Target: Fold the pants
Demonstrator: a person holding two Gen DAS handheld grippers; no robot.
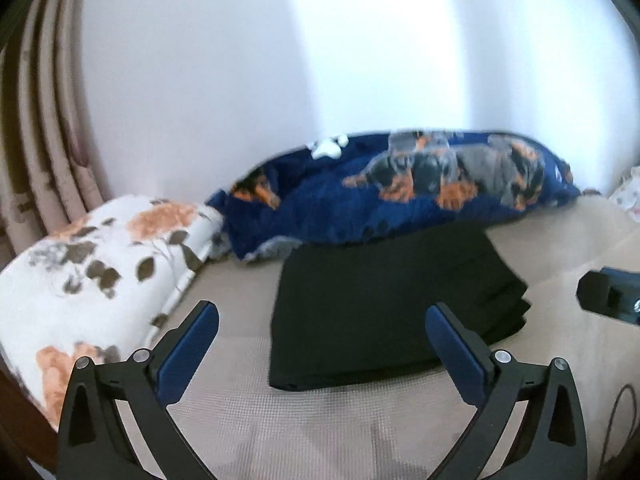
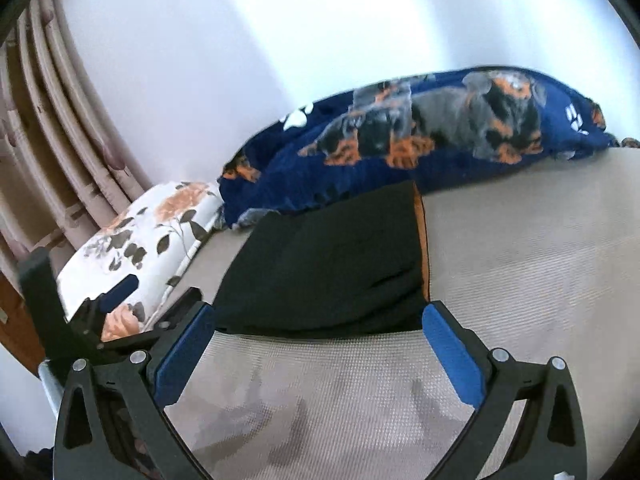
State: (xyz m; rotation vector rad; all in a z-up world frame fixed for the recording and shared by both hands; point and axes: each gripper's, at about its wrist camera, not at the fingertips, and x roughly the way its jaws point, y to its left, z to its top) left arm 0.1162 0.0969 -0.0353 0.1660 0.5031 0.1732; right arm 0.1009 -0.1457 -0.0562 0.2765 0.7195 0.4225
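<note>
The black pants [image 1: 384, 300] lie folded into a compact rectangle on the beige bed sheet [image 1: 320, 432], with stacked layers showing at the right edge. My left gripper [image 1: 322, 312] is open and empty, held just in front of the pants. My right gripper [image 2: 318, 314] is open and empty, just short of the near edge of the pants [image 2: 332, 268], where an orange lining strip shows along their right side. The right gripper also shows at the right edge of the left wrist view [image 1: 612, 294], and the left gripper at the left of the right wrist view [image 2: 116, 296].
A navy blanket with a dog print [image 1: 400, 192] lies bunched behind the pants against the white wall. A white floral pillow [image 1: 96, 276] sits at the left, with pink curtains [image 1: 40, 140] behind it. A dark cable [image 1: 624, 412] lies at the right.
</note>
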